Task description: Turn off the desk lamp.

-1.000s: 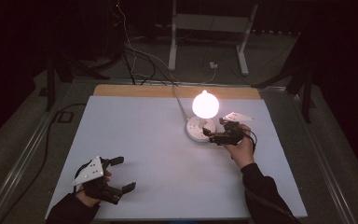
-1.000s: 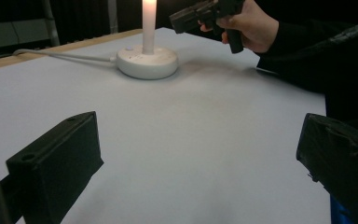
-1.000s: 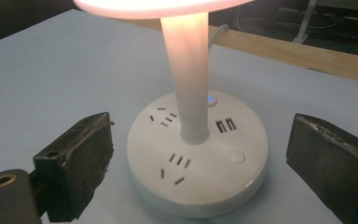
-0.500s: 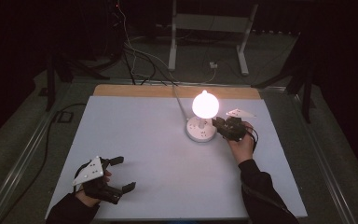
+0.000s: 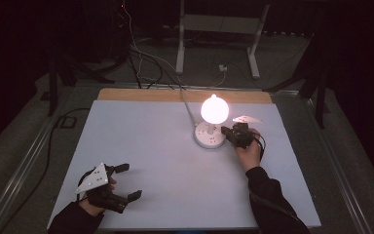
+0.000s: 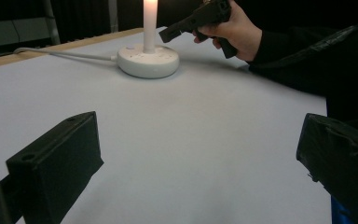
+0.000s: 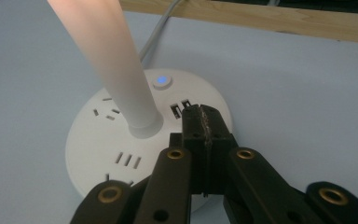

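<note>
Closing just now on nothing, right tool (image 7: 204, 116) rests pads-together over the round white socket base (image 7: 98, 154); left tool (image 5: 121, 183) gapes empty.

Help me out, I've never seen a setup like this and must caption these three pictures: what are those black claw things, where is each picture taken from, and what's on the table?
A person sits at a table covered in white and holds a hand tool with two black jaws in each hand. The high view looks down from above. The other two pictures come from small cameras riding on the tools.

The left gripper rests near the table's near edge, jaws wide apart and holding nothing; its view looks across the table.

The right gripper has just closed its jaws, nothing between them, and its tip hangs over a round white socket base with a lit blue button. A glowing lamp stands on that base, and a cable runs off the far edge.
</note>
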